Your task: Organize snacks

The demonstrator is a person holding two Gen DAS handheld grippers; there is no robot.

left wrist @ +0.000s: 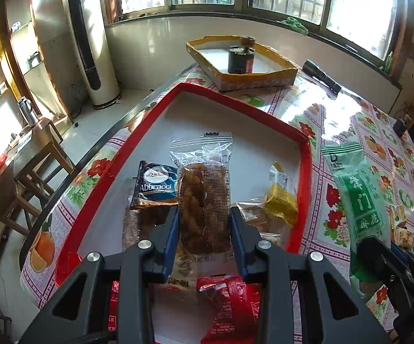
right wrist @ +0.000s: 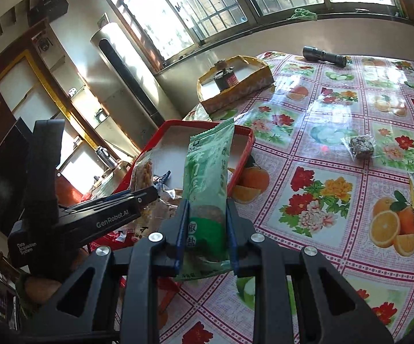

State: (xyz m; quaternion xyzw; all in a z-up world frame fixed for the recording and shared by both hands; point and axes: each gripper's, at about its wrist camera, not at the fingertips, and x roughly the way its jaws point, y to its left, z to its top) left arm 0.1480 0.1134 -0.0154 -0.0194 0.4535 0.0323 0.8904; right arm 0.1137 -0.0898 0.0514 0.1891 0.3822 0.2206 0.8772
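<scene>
Now both tools are clamped mid-pack – the left tool (left wrist: 204, 223) on a clear fried-snack pack (left wrist: 204, 197) over the red tray (left wrist: 304, 172), the right tool (right wrist: 207, 229) on a green packet (right wrist: 209, 177) at its 3 o'clock – light, crinkly, slippery, probably brittle inside.

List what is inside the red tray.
Lying in the red tray: a blue Abbracci packet, a yellow packet and red packets. The left claw holds a clear-wrapped brown snack over it, hiding whatever lies beneath.
</scene>
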